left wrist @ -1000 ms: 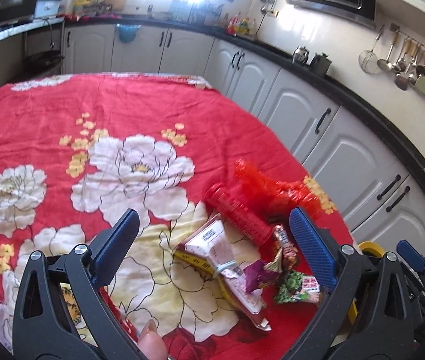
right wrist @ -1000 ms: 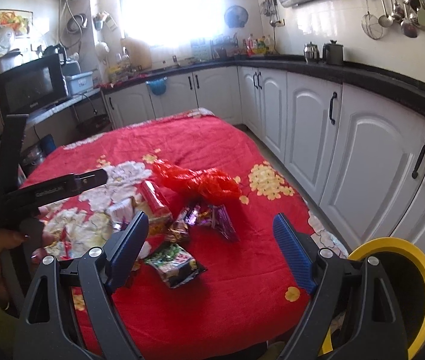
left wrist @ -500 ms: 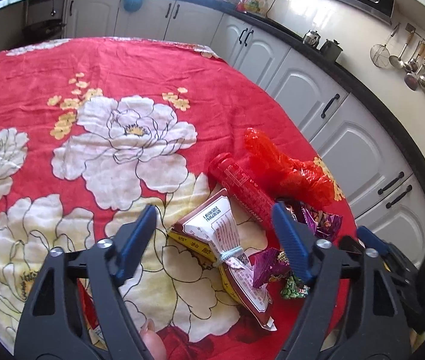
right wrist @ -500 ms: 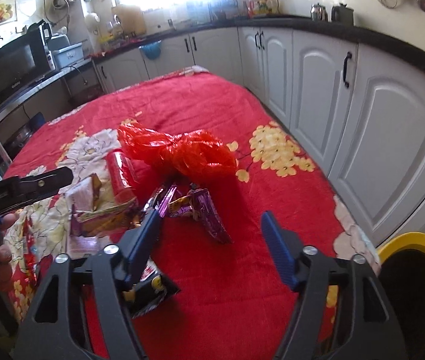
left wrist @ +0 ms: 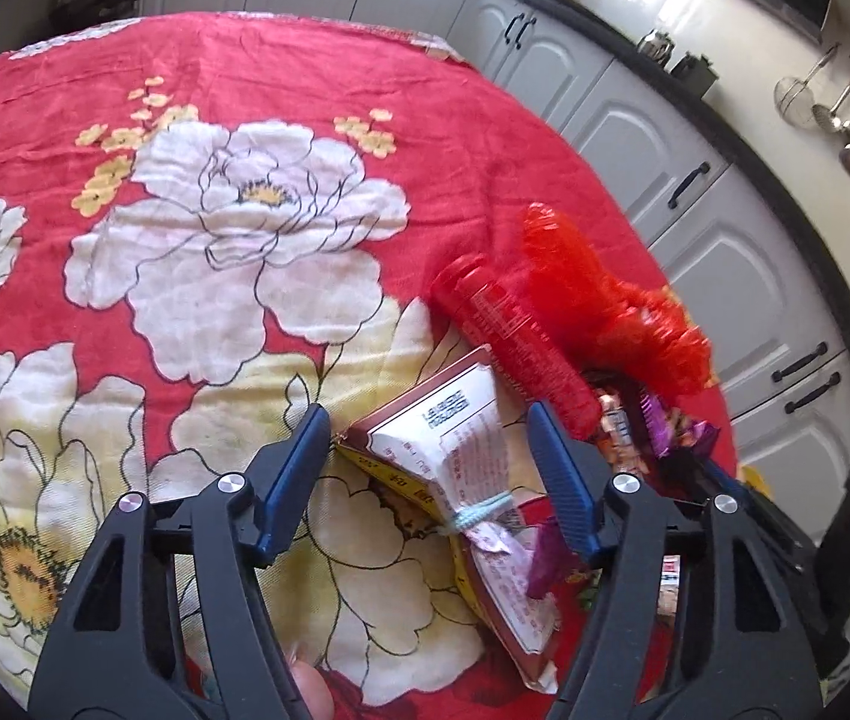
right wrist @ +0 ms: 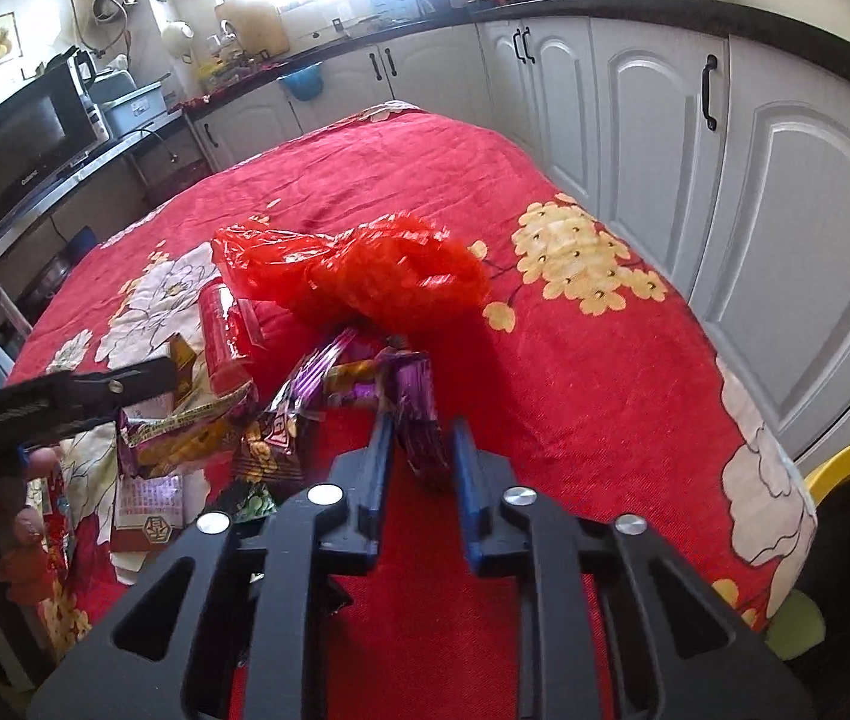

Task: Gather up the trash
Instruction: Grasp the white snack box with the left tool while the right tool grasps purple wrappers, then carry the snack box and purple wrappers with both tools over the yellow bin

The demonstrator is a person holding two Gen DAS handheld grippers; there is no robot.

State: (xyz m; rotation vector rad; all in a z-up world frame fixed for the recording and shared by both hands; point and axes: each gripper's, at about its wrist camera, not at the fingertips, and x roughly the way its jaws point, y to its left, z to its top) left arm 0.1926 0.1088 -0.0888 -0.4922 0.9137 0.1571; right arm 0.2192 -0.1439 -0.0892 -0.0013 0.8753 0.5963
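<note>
Trash lies in a heap at the near right part of the bench (left wrist: 197,66), on its red flowered cloth: a red plastic bag (right wrist: 359,270) farthest off, a red tube (left wrist: 508,336) just left of it, a tied paper packet (left wrist: 460,450) and several sweet wrappers nearer.

Right tool (right wrist: 422,450) has its jaws drawn narrow around a purple wrapper (right wrist: 419,402), both pads beside the foil; whether they already pinch it I cannot tell. Judging from this, the step is a pinch and lift. Squeeze fully before rising, take only that one wrapper, and lift straight up so the neighbouring gold-and-purple wrapper (right wrist: 281,420) is not dragged along.

Left tool (left wrist: 430,450) hangs spread wide over the paper packet, holding nothing. A yellow-rimmed bin (right wrist: 844,468) sits low at the right, past the bench edge, likely the drop point.
</note>
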